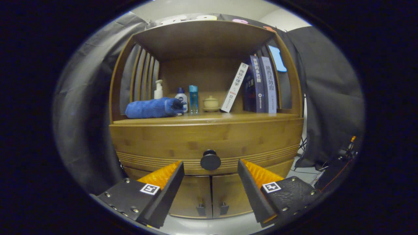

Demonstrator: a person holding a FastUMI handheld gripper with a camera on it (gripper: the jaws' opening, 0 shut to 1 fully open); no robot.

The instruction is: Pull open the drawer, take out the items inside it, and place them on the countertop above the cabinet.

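**A:** Gripper view first: what are the fingers doing?

**B:** The gripper (210, 169) has its fingers spread wide, holding nothing. The round dark knob (210, 160) sits between the two tips, slightly beyond them, not touched.

**A:** And the drawer?

**B:** The drawer (205, 143) is closed, its front flush with the wooden cabinet (130, 150). Its contents are hidden. Below the knob, at 6 o'clock, are two small cabinet doors (212, 199) with little handles side by side.

**A:** What is on the surface above the drawer?

**B:** The surface (209, 118) carries a rolled blue towel (152, 108) at about 10 o'clock from the knob. Just beside the towel stand a pump bottle (158, 89), a small white bottle (181, 97) and a clear blue bottle (193, 99). A small lidded cup (211, 103) sits at 12 o'clock. Toward 1 o'clock are some books (261, 85) (the white one (234, 87) leans against the upright ones).

**A:** Anything around the cabinet?

**B:** Dark cloth (326, 98) hangs behind it on both sides.
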